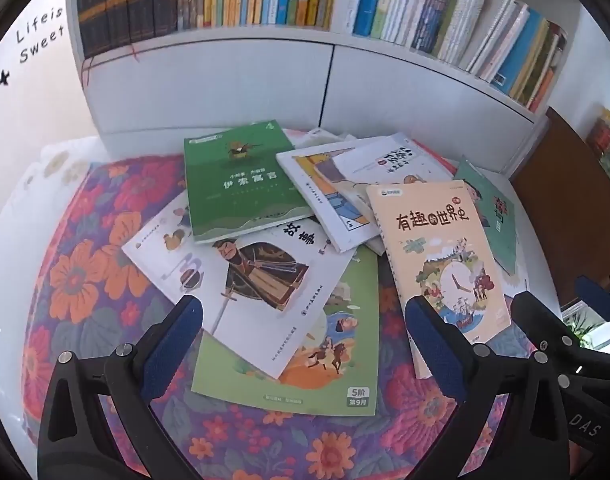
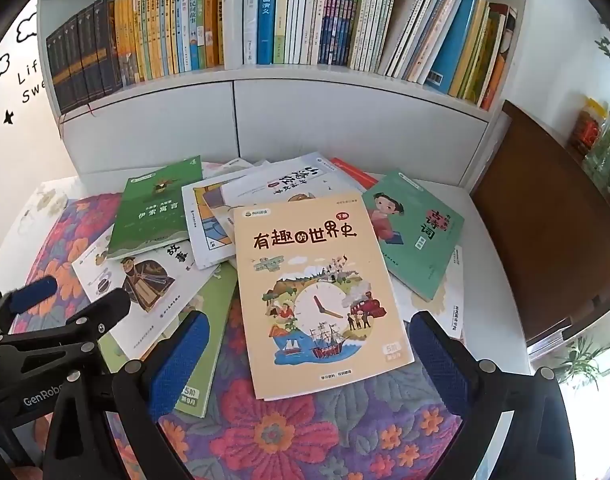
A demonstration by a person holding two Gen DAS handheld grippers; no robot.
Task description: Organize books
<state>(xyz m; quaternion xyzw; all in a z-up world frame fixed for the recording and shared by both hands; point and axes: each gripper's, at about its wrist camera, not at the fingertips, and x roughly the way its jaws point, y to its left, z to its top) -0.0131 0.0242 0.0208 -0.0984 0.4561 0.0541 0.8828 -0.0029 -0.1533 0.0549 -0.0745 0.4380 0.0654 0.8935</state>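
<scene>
Plainly, nothing was sorted yet: the books [image 2: 265, 240] lay in a loose heap on the floral mat [image 2: 305, 432] toward the tabletop's back edge, below the shelf [image 2: 265, 74]. Both grippers, left [image 1: 303, 334] and right [image 2: 309, 356], hovered with fingers spread wide, holding nothing.

Floral mat [image 2: 305, 432], brown board [image 2: 545, 240]

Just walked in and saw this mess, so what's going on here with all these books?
A person is holding a two-finger gripper in each hand above a loose pile of children's books on a floral mat, in front of a full white bookshelf. Both the left gripper and the right gripper are open and hold nothing. The right one hangs over the beige world-history book; the left over the white warrior-cover book. Nothing is picked up yet.
</scene>
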